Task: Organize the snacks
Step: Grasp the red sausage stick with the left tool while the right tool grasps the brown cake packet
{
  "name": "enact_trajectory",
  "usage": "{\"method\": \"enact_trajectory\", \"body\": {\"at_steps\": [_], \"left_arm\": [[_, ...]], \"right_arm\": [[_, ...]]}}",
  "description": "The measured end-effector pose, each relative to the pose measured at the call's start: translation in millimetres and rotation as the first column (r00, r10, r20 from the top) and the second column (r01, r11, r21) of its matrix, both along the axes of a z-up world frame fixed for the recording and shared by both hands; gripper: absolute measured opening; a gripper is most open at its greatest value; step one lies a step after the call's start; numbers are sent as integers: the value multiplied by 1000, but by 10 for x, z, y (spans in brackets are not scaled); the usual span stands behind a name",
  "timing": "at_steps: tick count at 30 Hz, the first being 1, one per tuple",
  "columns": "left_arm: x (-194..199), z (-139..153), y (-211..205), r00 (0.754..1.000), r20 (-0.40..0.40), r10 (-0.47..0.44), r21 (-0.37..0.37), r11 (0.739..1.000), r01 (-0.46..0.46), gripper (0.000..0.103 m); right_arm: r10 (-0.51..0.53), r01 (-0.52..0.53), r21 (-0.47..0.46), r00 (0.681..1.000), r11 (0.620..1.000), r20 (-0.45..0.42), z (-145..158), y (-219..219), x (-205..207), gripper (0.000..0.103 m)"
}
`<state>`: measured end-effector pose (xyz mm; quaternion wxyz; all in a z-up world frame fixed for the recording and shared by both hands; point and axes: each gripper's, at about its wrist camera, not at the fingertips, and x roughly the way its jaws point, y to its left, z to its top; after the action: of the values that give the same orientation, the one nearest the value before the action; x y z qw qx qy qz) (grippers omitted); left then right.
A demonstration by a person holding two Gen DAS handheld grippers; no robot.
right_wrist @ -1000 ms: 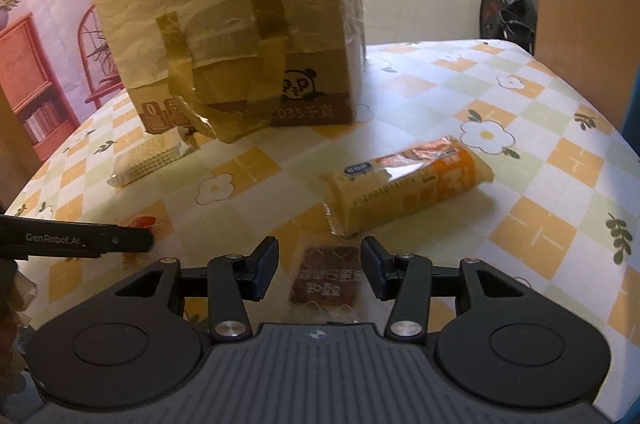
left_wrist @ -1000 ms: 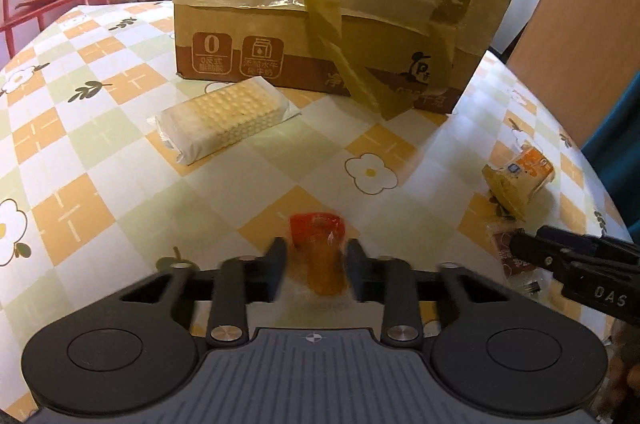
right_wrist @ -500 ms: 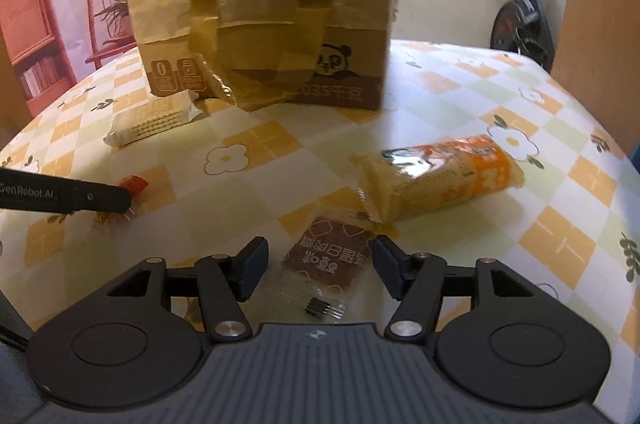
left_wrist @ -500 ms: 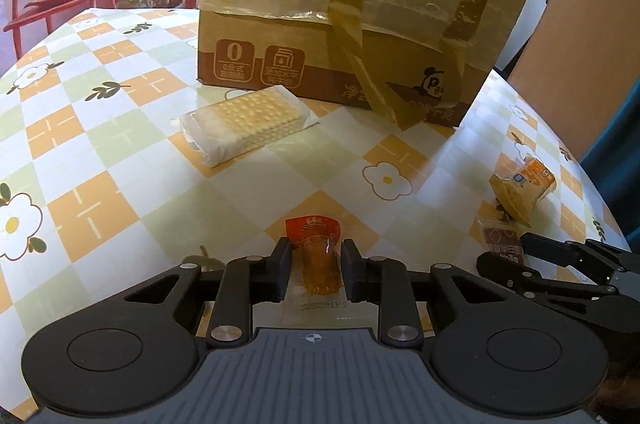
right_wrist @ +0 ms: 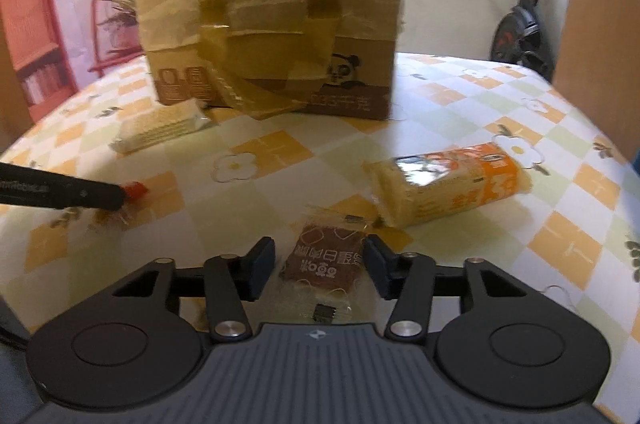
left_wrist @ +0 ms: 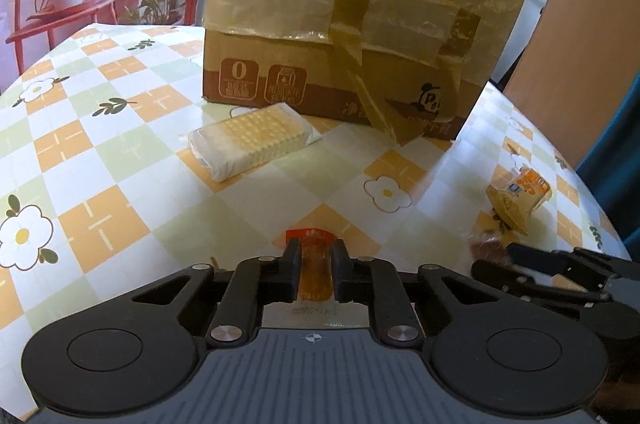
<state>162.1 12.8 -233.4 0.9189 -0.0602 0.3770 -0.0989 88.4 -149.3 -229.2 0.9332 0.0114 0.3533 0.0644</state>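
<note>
Left gripper (left_wrist: 316,266) clamps the light, soft sachet (left_wrist: 314,270) mid-body. Right gripper (right_wrist: 320,264), jaws apart, straddles the thin, crinkly packet (right_wrist: 326,260); grip its edges.

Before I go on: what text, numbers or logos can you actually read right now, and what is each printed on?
"0": brown square icon on the cardboard box.
Panda logo with a "P": same box; the characters beside it are too blurred.
"3": orange snack pack; other print unreadable.
Brown snack packet between the open right tongs: Chinese characters, upside down, not legible.
Date code under the left tongs, shut on the orange sachet: too small.
</note>
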Motion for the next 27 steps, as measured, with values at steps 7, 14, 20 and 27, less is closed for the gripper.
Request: {"method": "enact_trajectory", "body": {"at_steps": [7,14,20,27], "left_arm": [[-18,-3,68,1000,-7,6,-8,1000,-6,17],[-39,-2,81,1000,-14,-6,-19,1000,6,41],[-41,-23,23,999,-17,-28,-22,999,27,46],[-8,-119,-46,1000,-21,-18,44,999,19,45]], "right_arm": [[41,-41,-11,999,999,12,32,123,-10,21],[32,-32,-15,999,999,15,37,152,-24,26],[23,-23,-5,1000,1000,19,36,112,-33,27],[15,-15,6,1000,1000,20,28,75,-39,32]]}}
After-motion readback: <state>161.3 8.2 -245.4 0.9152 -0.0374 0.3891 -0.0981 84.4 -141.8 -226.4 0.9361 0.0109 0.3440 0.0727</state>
